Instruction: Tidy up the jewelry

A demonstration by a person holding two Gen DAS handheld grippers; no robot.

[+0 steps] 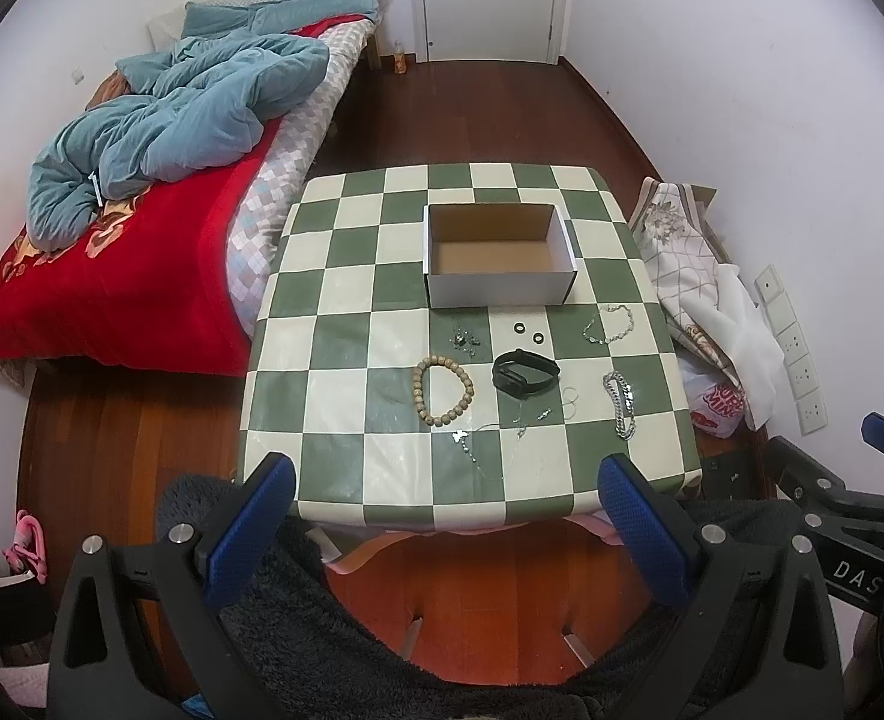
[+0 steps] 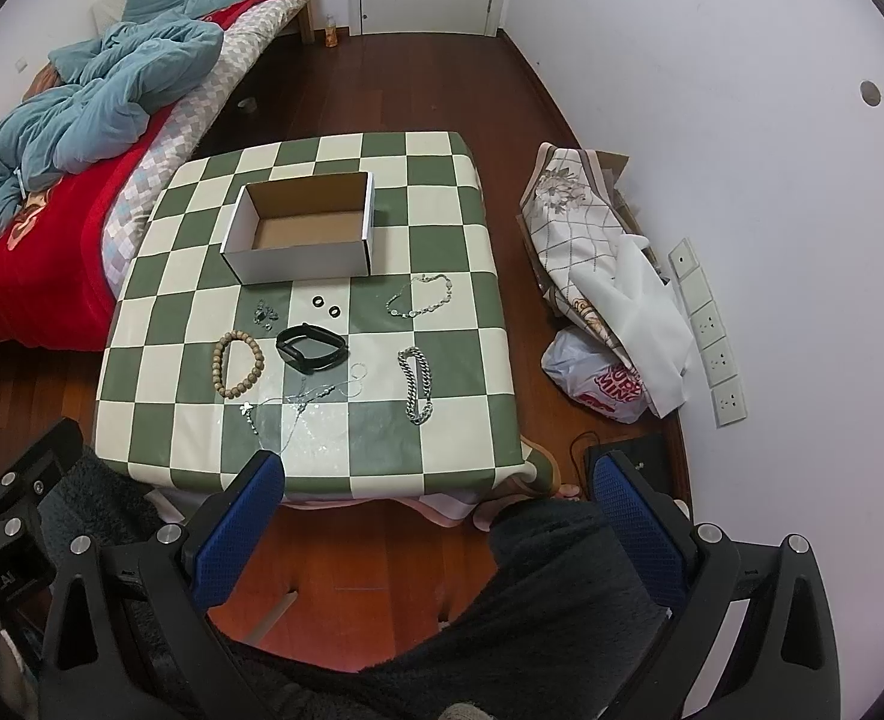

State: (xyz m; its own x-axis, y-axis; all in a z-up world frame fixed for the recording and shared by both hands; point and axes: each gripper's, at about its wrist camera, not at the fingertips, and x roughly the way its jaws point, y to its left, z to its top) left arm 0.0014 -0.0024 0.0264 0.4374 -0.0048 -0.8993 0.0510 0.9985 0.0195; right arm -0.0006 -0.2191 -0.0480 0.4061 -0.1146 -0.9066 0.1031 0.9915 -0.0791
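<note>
Two grippers hang back off the near edge of the table [image 1: 345, 276], both above the person's lap, nothing in hand. Left gripper [image 1: 448, 516] has its fingers spread wide and empty; right gripper [image 2: 435, 510] likewise, pads well apart.

Jewelry lies scattered on the checked cloth between the grippers and the box [image 1: 499, 255], which sits open and empty toward the far side, probably where everything is headed. Bead bracelet [image 1: 445, 391] is on the left, black band [image 1: 526, 373] in the middle with two small rings [image 1: 529, 333] just beyond it, chain bracelet [image 2: 419, 385] on the right, a lighter chain [image 2: 420, 297] near the box's right corner. Thin necklaces [image 2: 303, 405] tangle closest to the near edge, fiddly to pinch, I'd say.

Plenty of open cloth either side, a clear run to the box, though the chain bracelet lies fairly close to the right edge.
</note>
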